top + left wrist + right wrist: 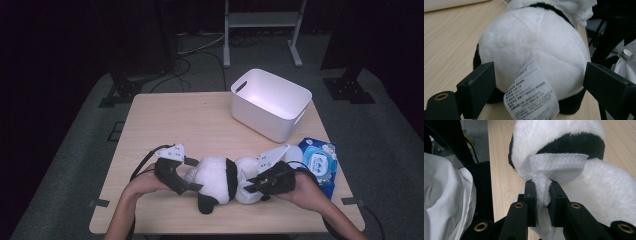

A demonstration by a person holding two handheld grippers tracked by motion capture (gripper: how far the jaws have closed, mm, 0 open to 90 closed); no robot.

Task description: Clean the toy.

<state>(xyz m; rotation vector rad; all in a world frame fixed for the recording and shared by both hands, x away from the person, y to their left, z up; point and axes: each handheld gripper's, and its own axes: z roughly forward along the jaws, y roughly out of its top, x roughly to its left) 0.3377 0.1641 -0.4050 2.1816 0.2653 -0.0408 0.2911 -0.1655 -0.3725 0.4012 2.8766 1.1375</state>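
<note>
A black-and-white plush panda (215,177) lies on its side on the wooden table (175,120), near the front edge. My left gripper (196,175) has its jaws spread wide around the panda's round white rear (531,32), one jaw pressed against each side. A printed paper tag (531,97) hangs from the rear on a thin thread. My right gripper (248,187) comes in from the right and is shut on a crumpled white wipe (554,166). The wipe lies against the plush where its black band (574,145) meets the white fur.
A white plastic bin (260,122) stands at the back right of the table. A blue pack of wet wipes (319,162) lies by the right edge, just behind my right hand. The person's white garment (446,195) is close to the front edge.
</note>
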